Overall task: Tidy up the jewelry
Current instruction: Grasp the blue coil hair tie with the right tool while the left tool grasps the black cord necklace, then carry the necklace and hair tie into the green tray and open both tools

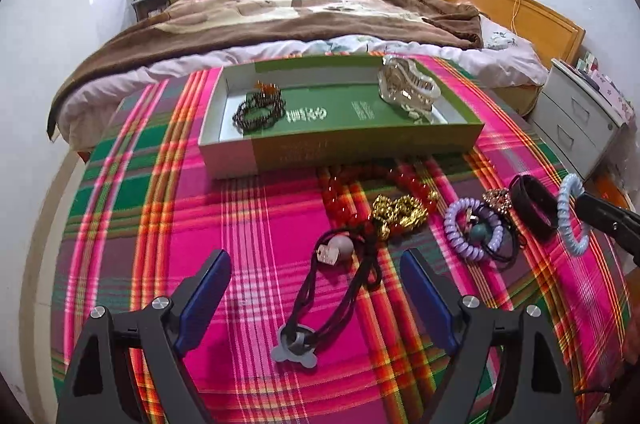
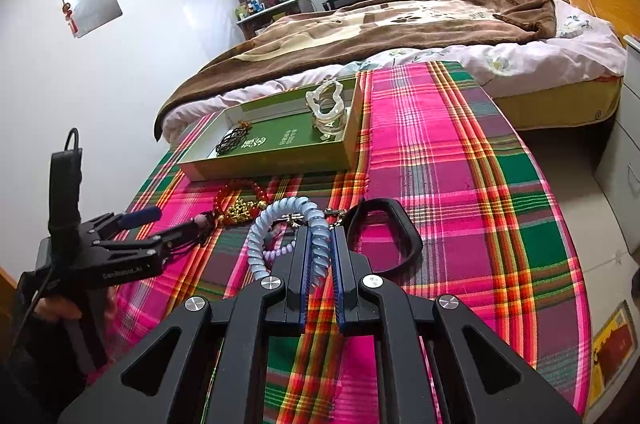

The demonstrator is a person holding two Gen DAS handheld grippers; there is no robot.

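Your right tool [image 2: 320, 252] is clamped tight on the pale blue coil hair tie [image 2: 294, 224], which loops out ahead of its tips; holding it by one side of the ring should let it hang free for a drop into the box. Your left tool [image 1: 316, 284] stands wide open and holds nothing, with the black cord necklace [image 1: 340, 288] lying on the counter [image 1: 260, 224] between its fingers, likely your next pick. Beyond both tools sits the green box [image 1: 360, 144]. Inside it, a dark bead bracelet [image 1: 260, 110] lies at the left end and a clear hair claw [image 1: 408, 88] at the right. Red beads [image 1: 348, 192] and a gold chain [image 1: 398, 214] wait just in front of the box.
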